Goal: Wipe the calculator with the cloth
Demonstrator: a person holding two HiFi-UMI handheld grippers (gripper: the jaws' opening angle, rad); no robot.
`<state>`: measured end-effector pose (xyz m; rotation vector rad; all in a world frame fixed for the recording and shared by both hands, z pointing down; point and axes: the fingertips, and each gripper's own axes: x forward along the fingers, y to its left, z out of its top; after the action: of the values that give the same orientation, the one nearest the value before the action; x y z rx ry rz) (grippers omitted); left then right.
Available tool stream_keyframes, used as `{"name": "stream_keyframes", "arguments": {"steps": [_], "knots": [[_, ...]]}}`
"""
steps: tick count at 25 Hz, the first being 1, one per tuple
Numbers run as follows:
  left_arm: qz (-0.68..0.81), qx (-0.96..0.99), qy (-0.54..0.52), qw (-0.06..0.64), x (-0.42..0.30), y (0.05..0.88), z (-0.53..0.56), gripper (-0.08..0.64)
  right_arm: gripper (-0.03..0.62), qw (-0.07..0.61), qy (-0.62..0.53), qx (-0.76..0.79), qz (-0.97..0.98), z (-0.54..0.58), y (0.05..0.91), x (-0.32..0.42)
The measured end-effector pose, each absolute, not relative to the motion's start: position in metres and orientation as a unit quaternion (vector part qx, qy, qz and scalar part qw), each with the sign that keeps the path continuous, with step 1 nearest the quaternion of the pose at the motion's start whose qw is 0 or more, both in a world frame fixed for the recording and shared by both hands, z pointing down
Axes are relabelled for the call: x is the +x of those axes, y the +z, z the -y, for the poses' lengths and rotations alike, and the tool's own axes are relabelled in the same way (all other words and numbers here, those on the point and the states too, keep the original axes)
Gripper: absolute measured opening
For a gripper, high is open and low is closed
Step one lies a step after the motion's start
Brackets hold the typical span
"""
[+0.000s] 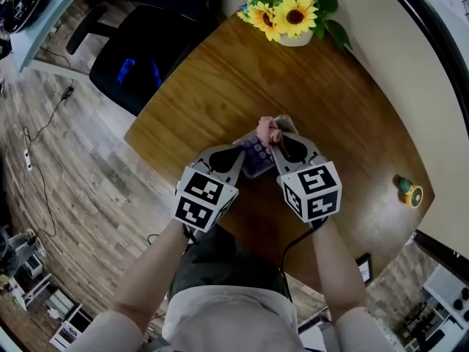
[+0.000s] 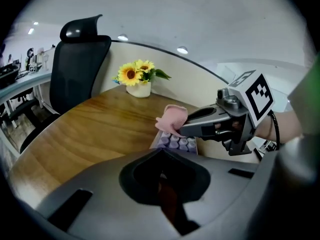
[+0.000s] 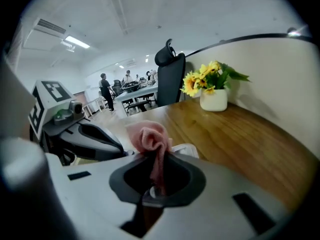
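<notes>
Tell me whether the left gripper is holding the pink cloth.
No, the pink cloth is pinched in the right gripper above the calculator, while the left gripper carries no cloth.

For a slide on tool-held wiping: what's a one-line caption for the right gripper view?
Right gripper clamps a pink cloth above the calculator, sunflowers behind.

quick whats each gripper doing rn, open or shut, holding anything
left gripper: shut, nothing seen between the jaws, tip at the calculator edge
right gripper: shut on the pink cloth
</notes>
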<state>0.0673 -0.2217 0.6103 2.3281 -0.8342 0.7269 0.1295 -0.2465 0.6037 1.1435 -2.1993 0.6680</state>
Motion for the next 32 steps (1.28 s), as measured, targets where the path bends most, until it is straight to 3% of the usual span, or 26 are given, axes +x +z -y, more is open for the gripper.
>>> {"name": "stream_keyframes", "arguments": {"steps": [10, 15, 19, 26, 32], "knots": [[0.334, 0.862, 0.257, 0.284, 0.065, 0.608, 0.223, 0.0, 0.038, 0.36, 0.182, 0.395, 0.825, 0.205, 0.605, 0.164], [0.337, 0.861, 0.253, 0.284, 0.065, 0.609, 0.224, 0.0, 0.038, 0.409, 0.218, 0.395, 0.793, 0.174, 0.625, 0.189], [0.337, 0.865, 0.229, 0.293, 0.065, 0.608, 0.221, 0.0, 0.04, 0.352, 0.278, 0.43, 0.783, 0.163, 0.61, 0.201], [0.333, 0.863, 0.192, 0.327, 0.057, 0.601, 0.206, 0.002, 0.04, 0.227, 0.267, 0.459, 0.816, 0.213, 0.544, 0.169], [0.323, 0.865, 0.214, 0.319, 0.063, 0.61, 0.197, 0.002, 0.04, 0.217, 0.262, 0.442, 0.83, 0.249, 0.552, 0.125]]}}
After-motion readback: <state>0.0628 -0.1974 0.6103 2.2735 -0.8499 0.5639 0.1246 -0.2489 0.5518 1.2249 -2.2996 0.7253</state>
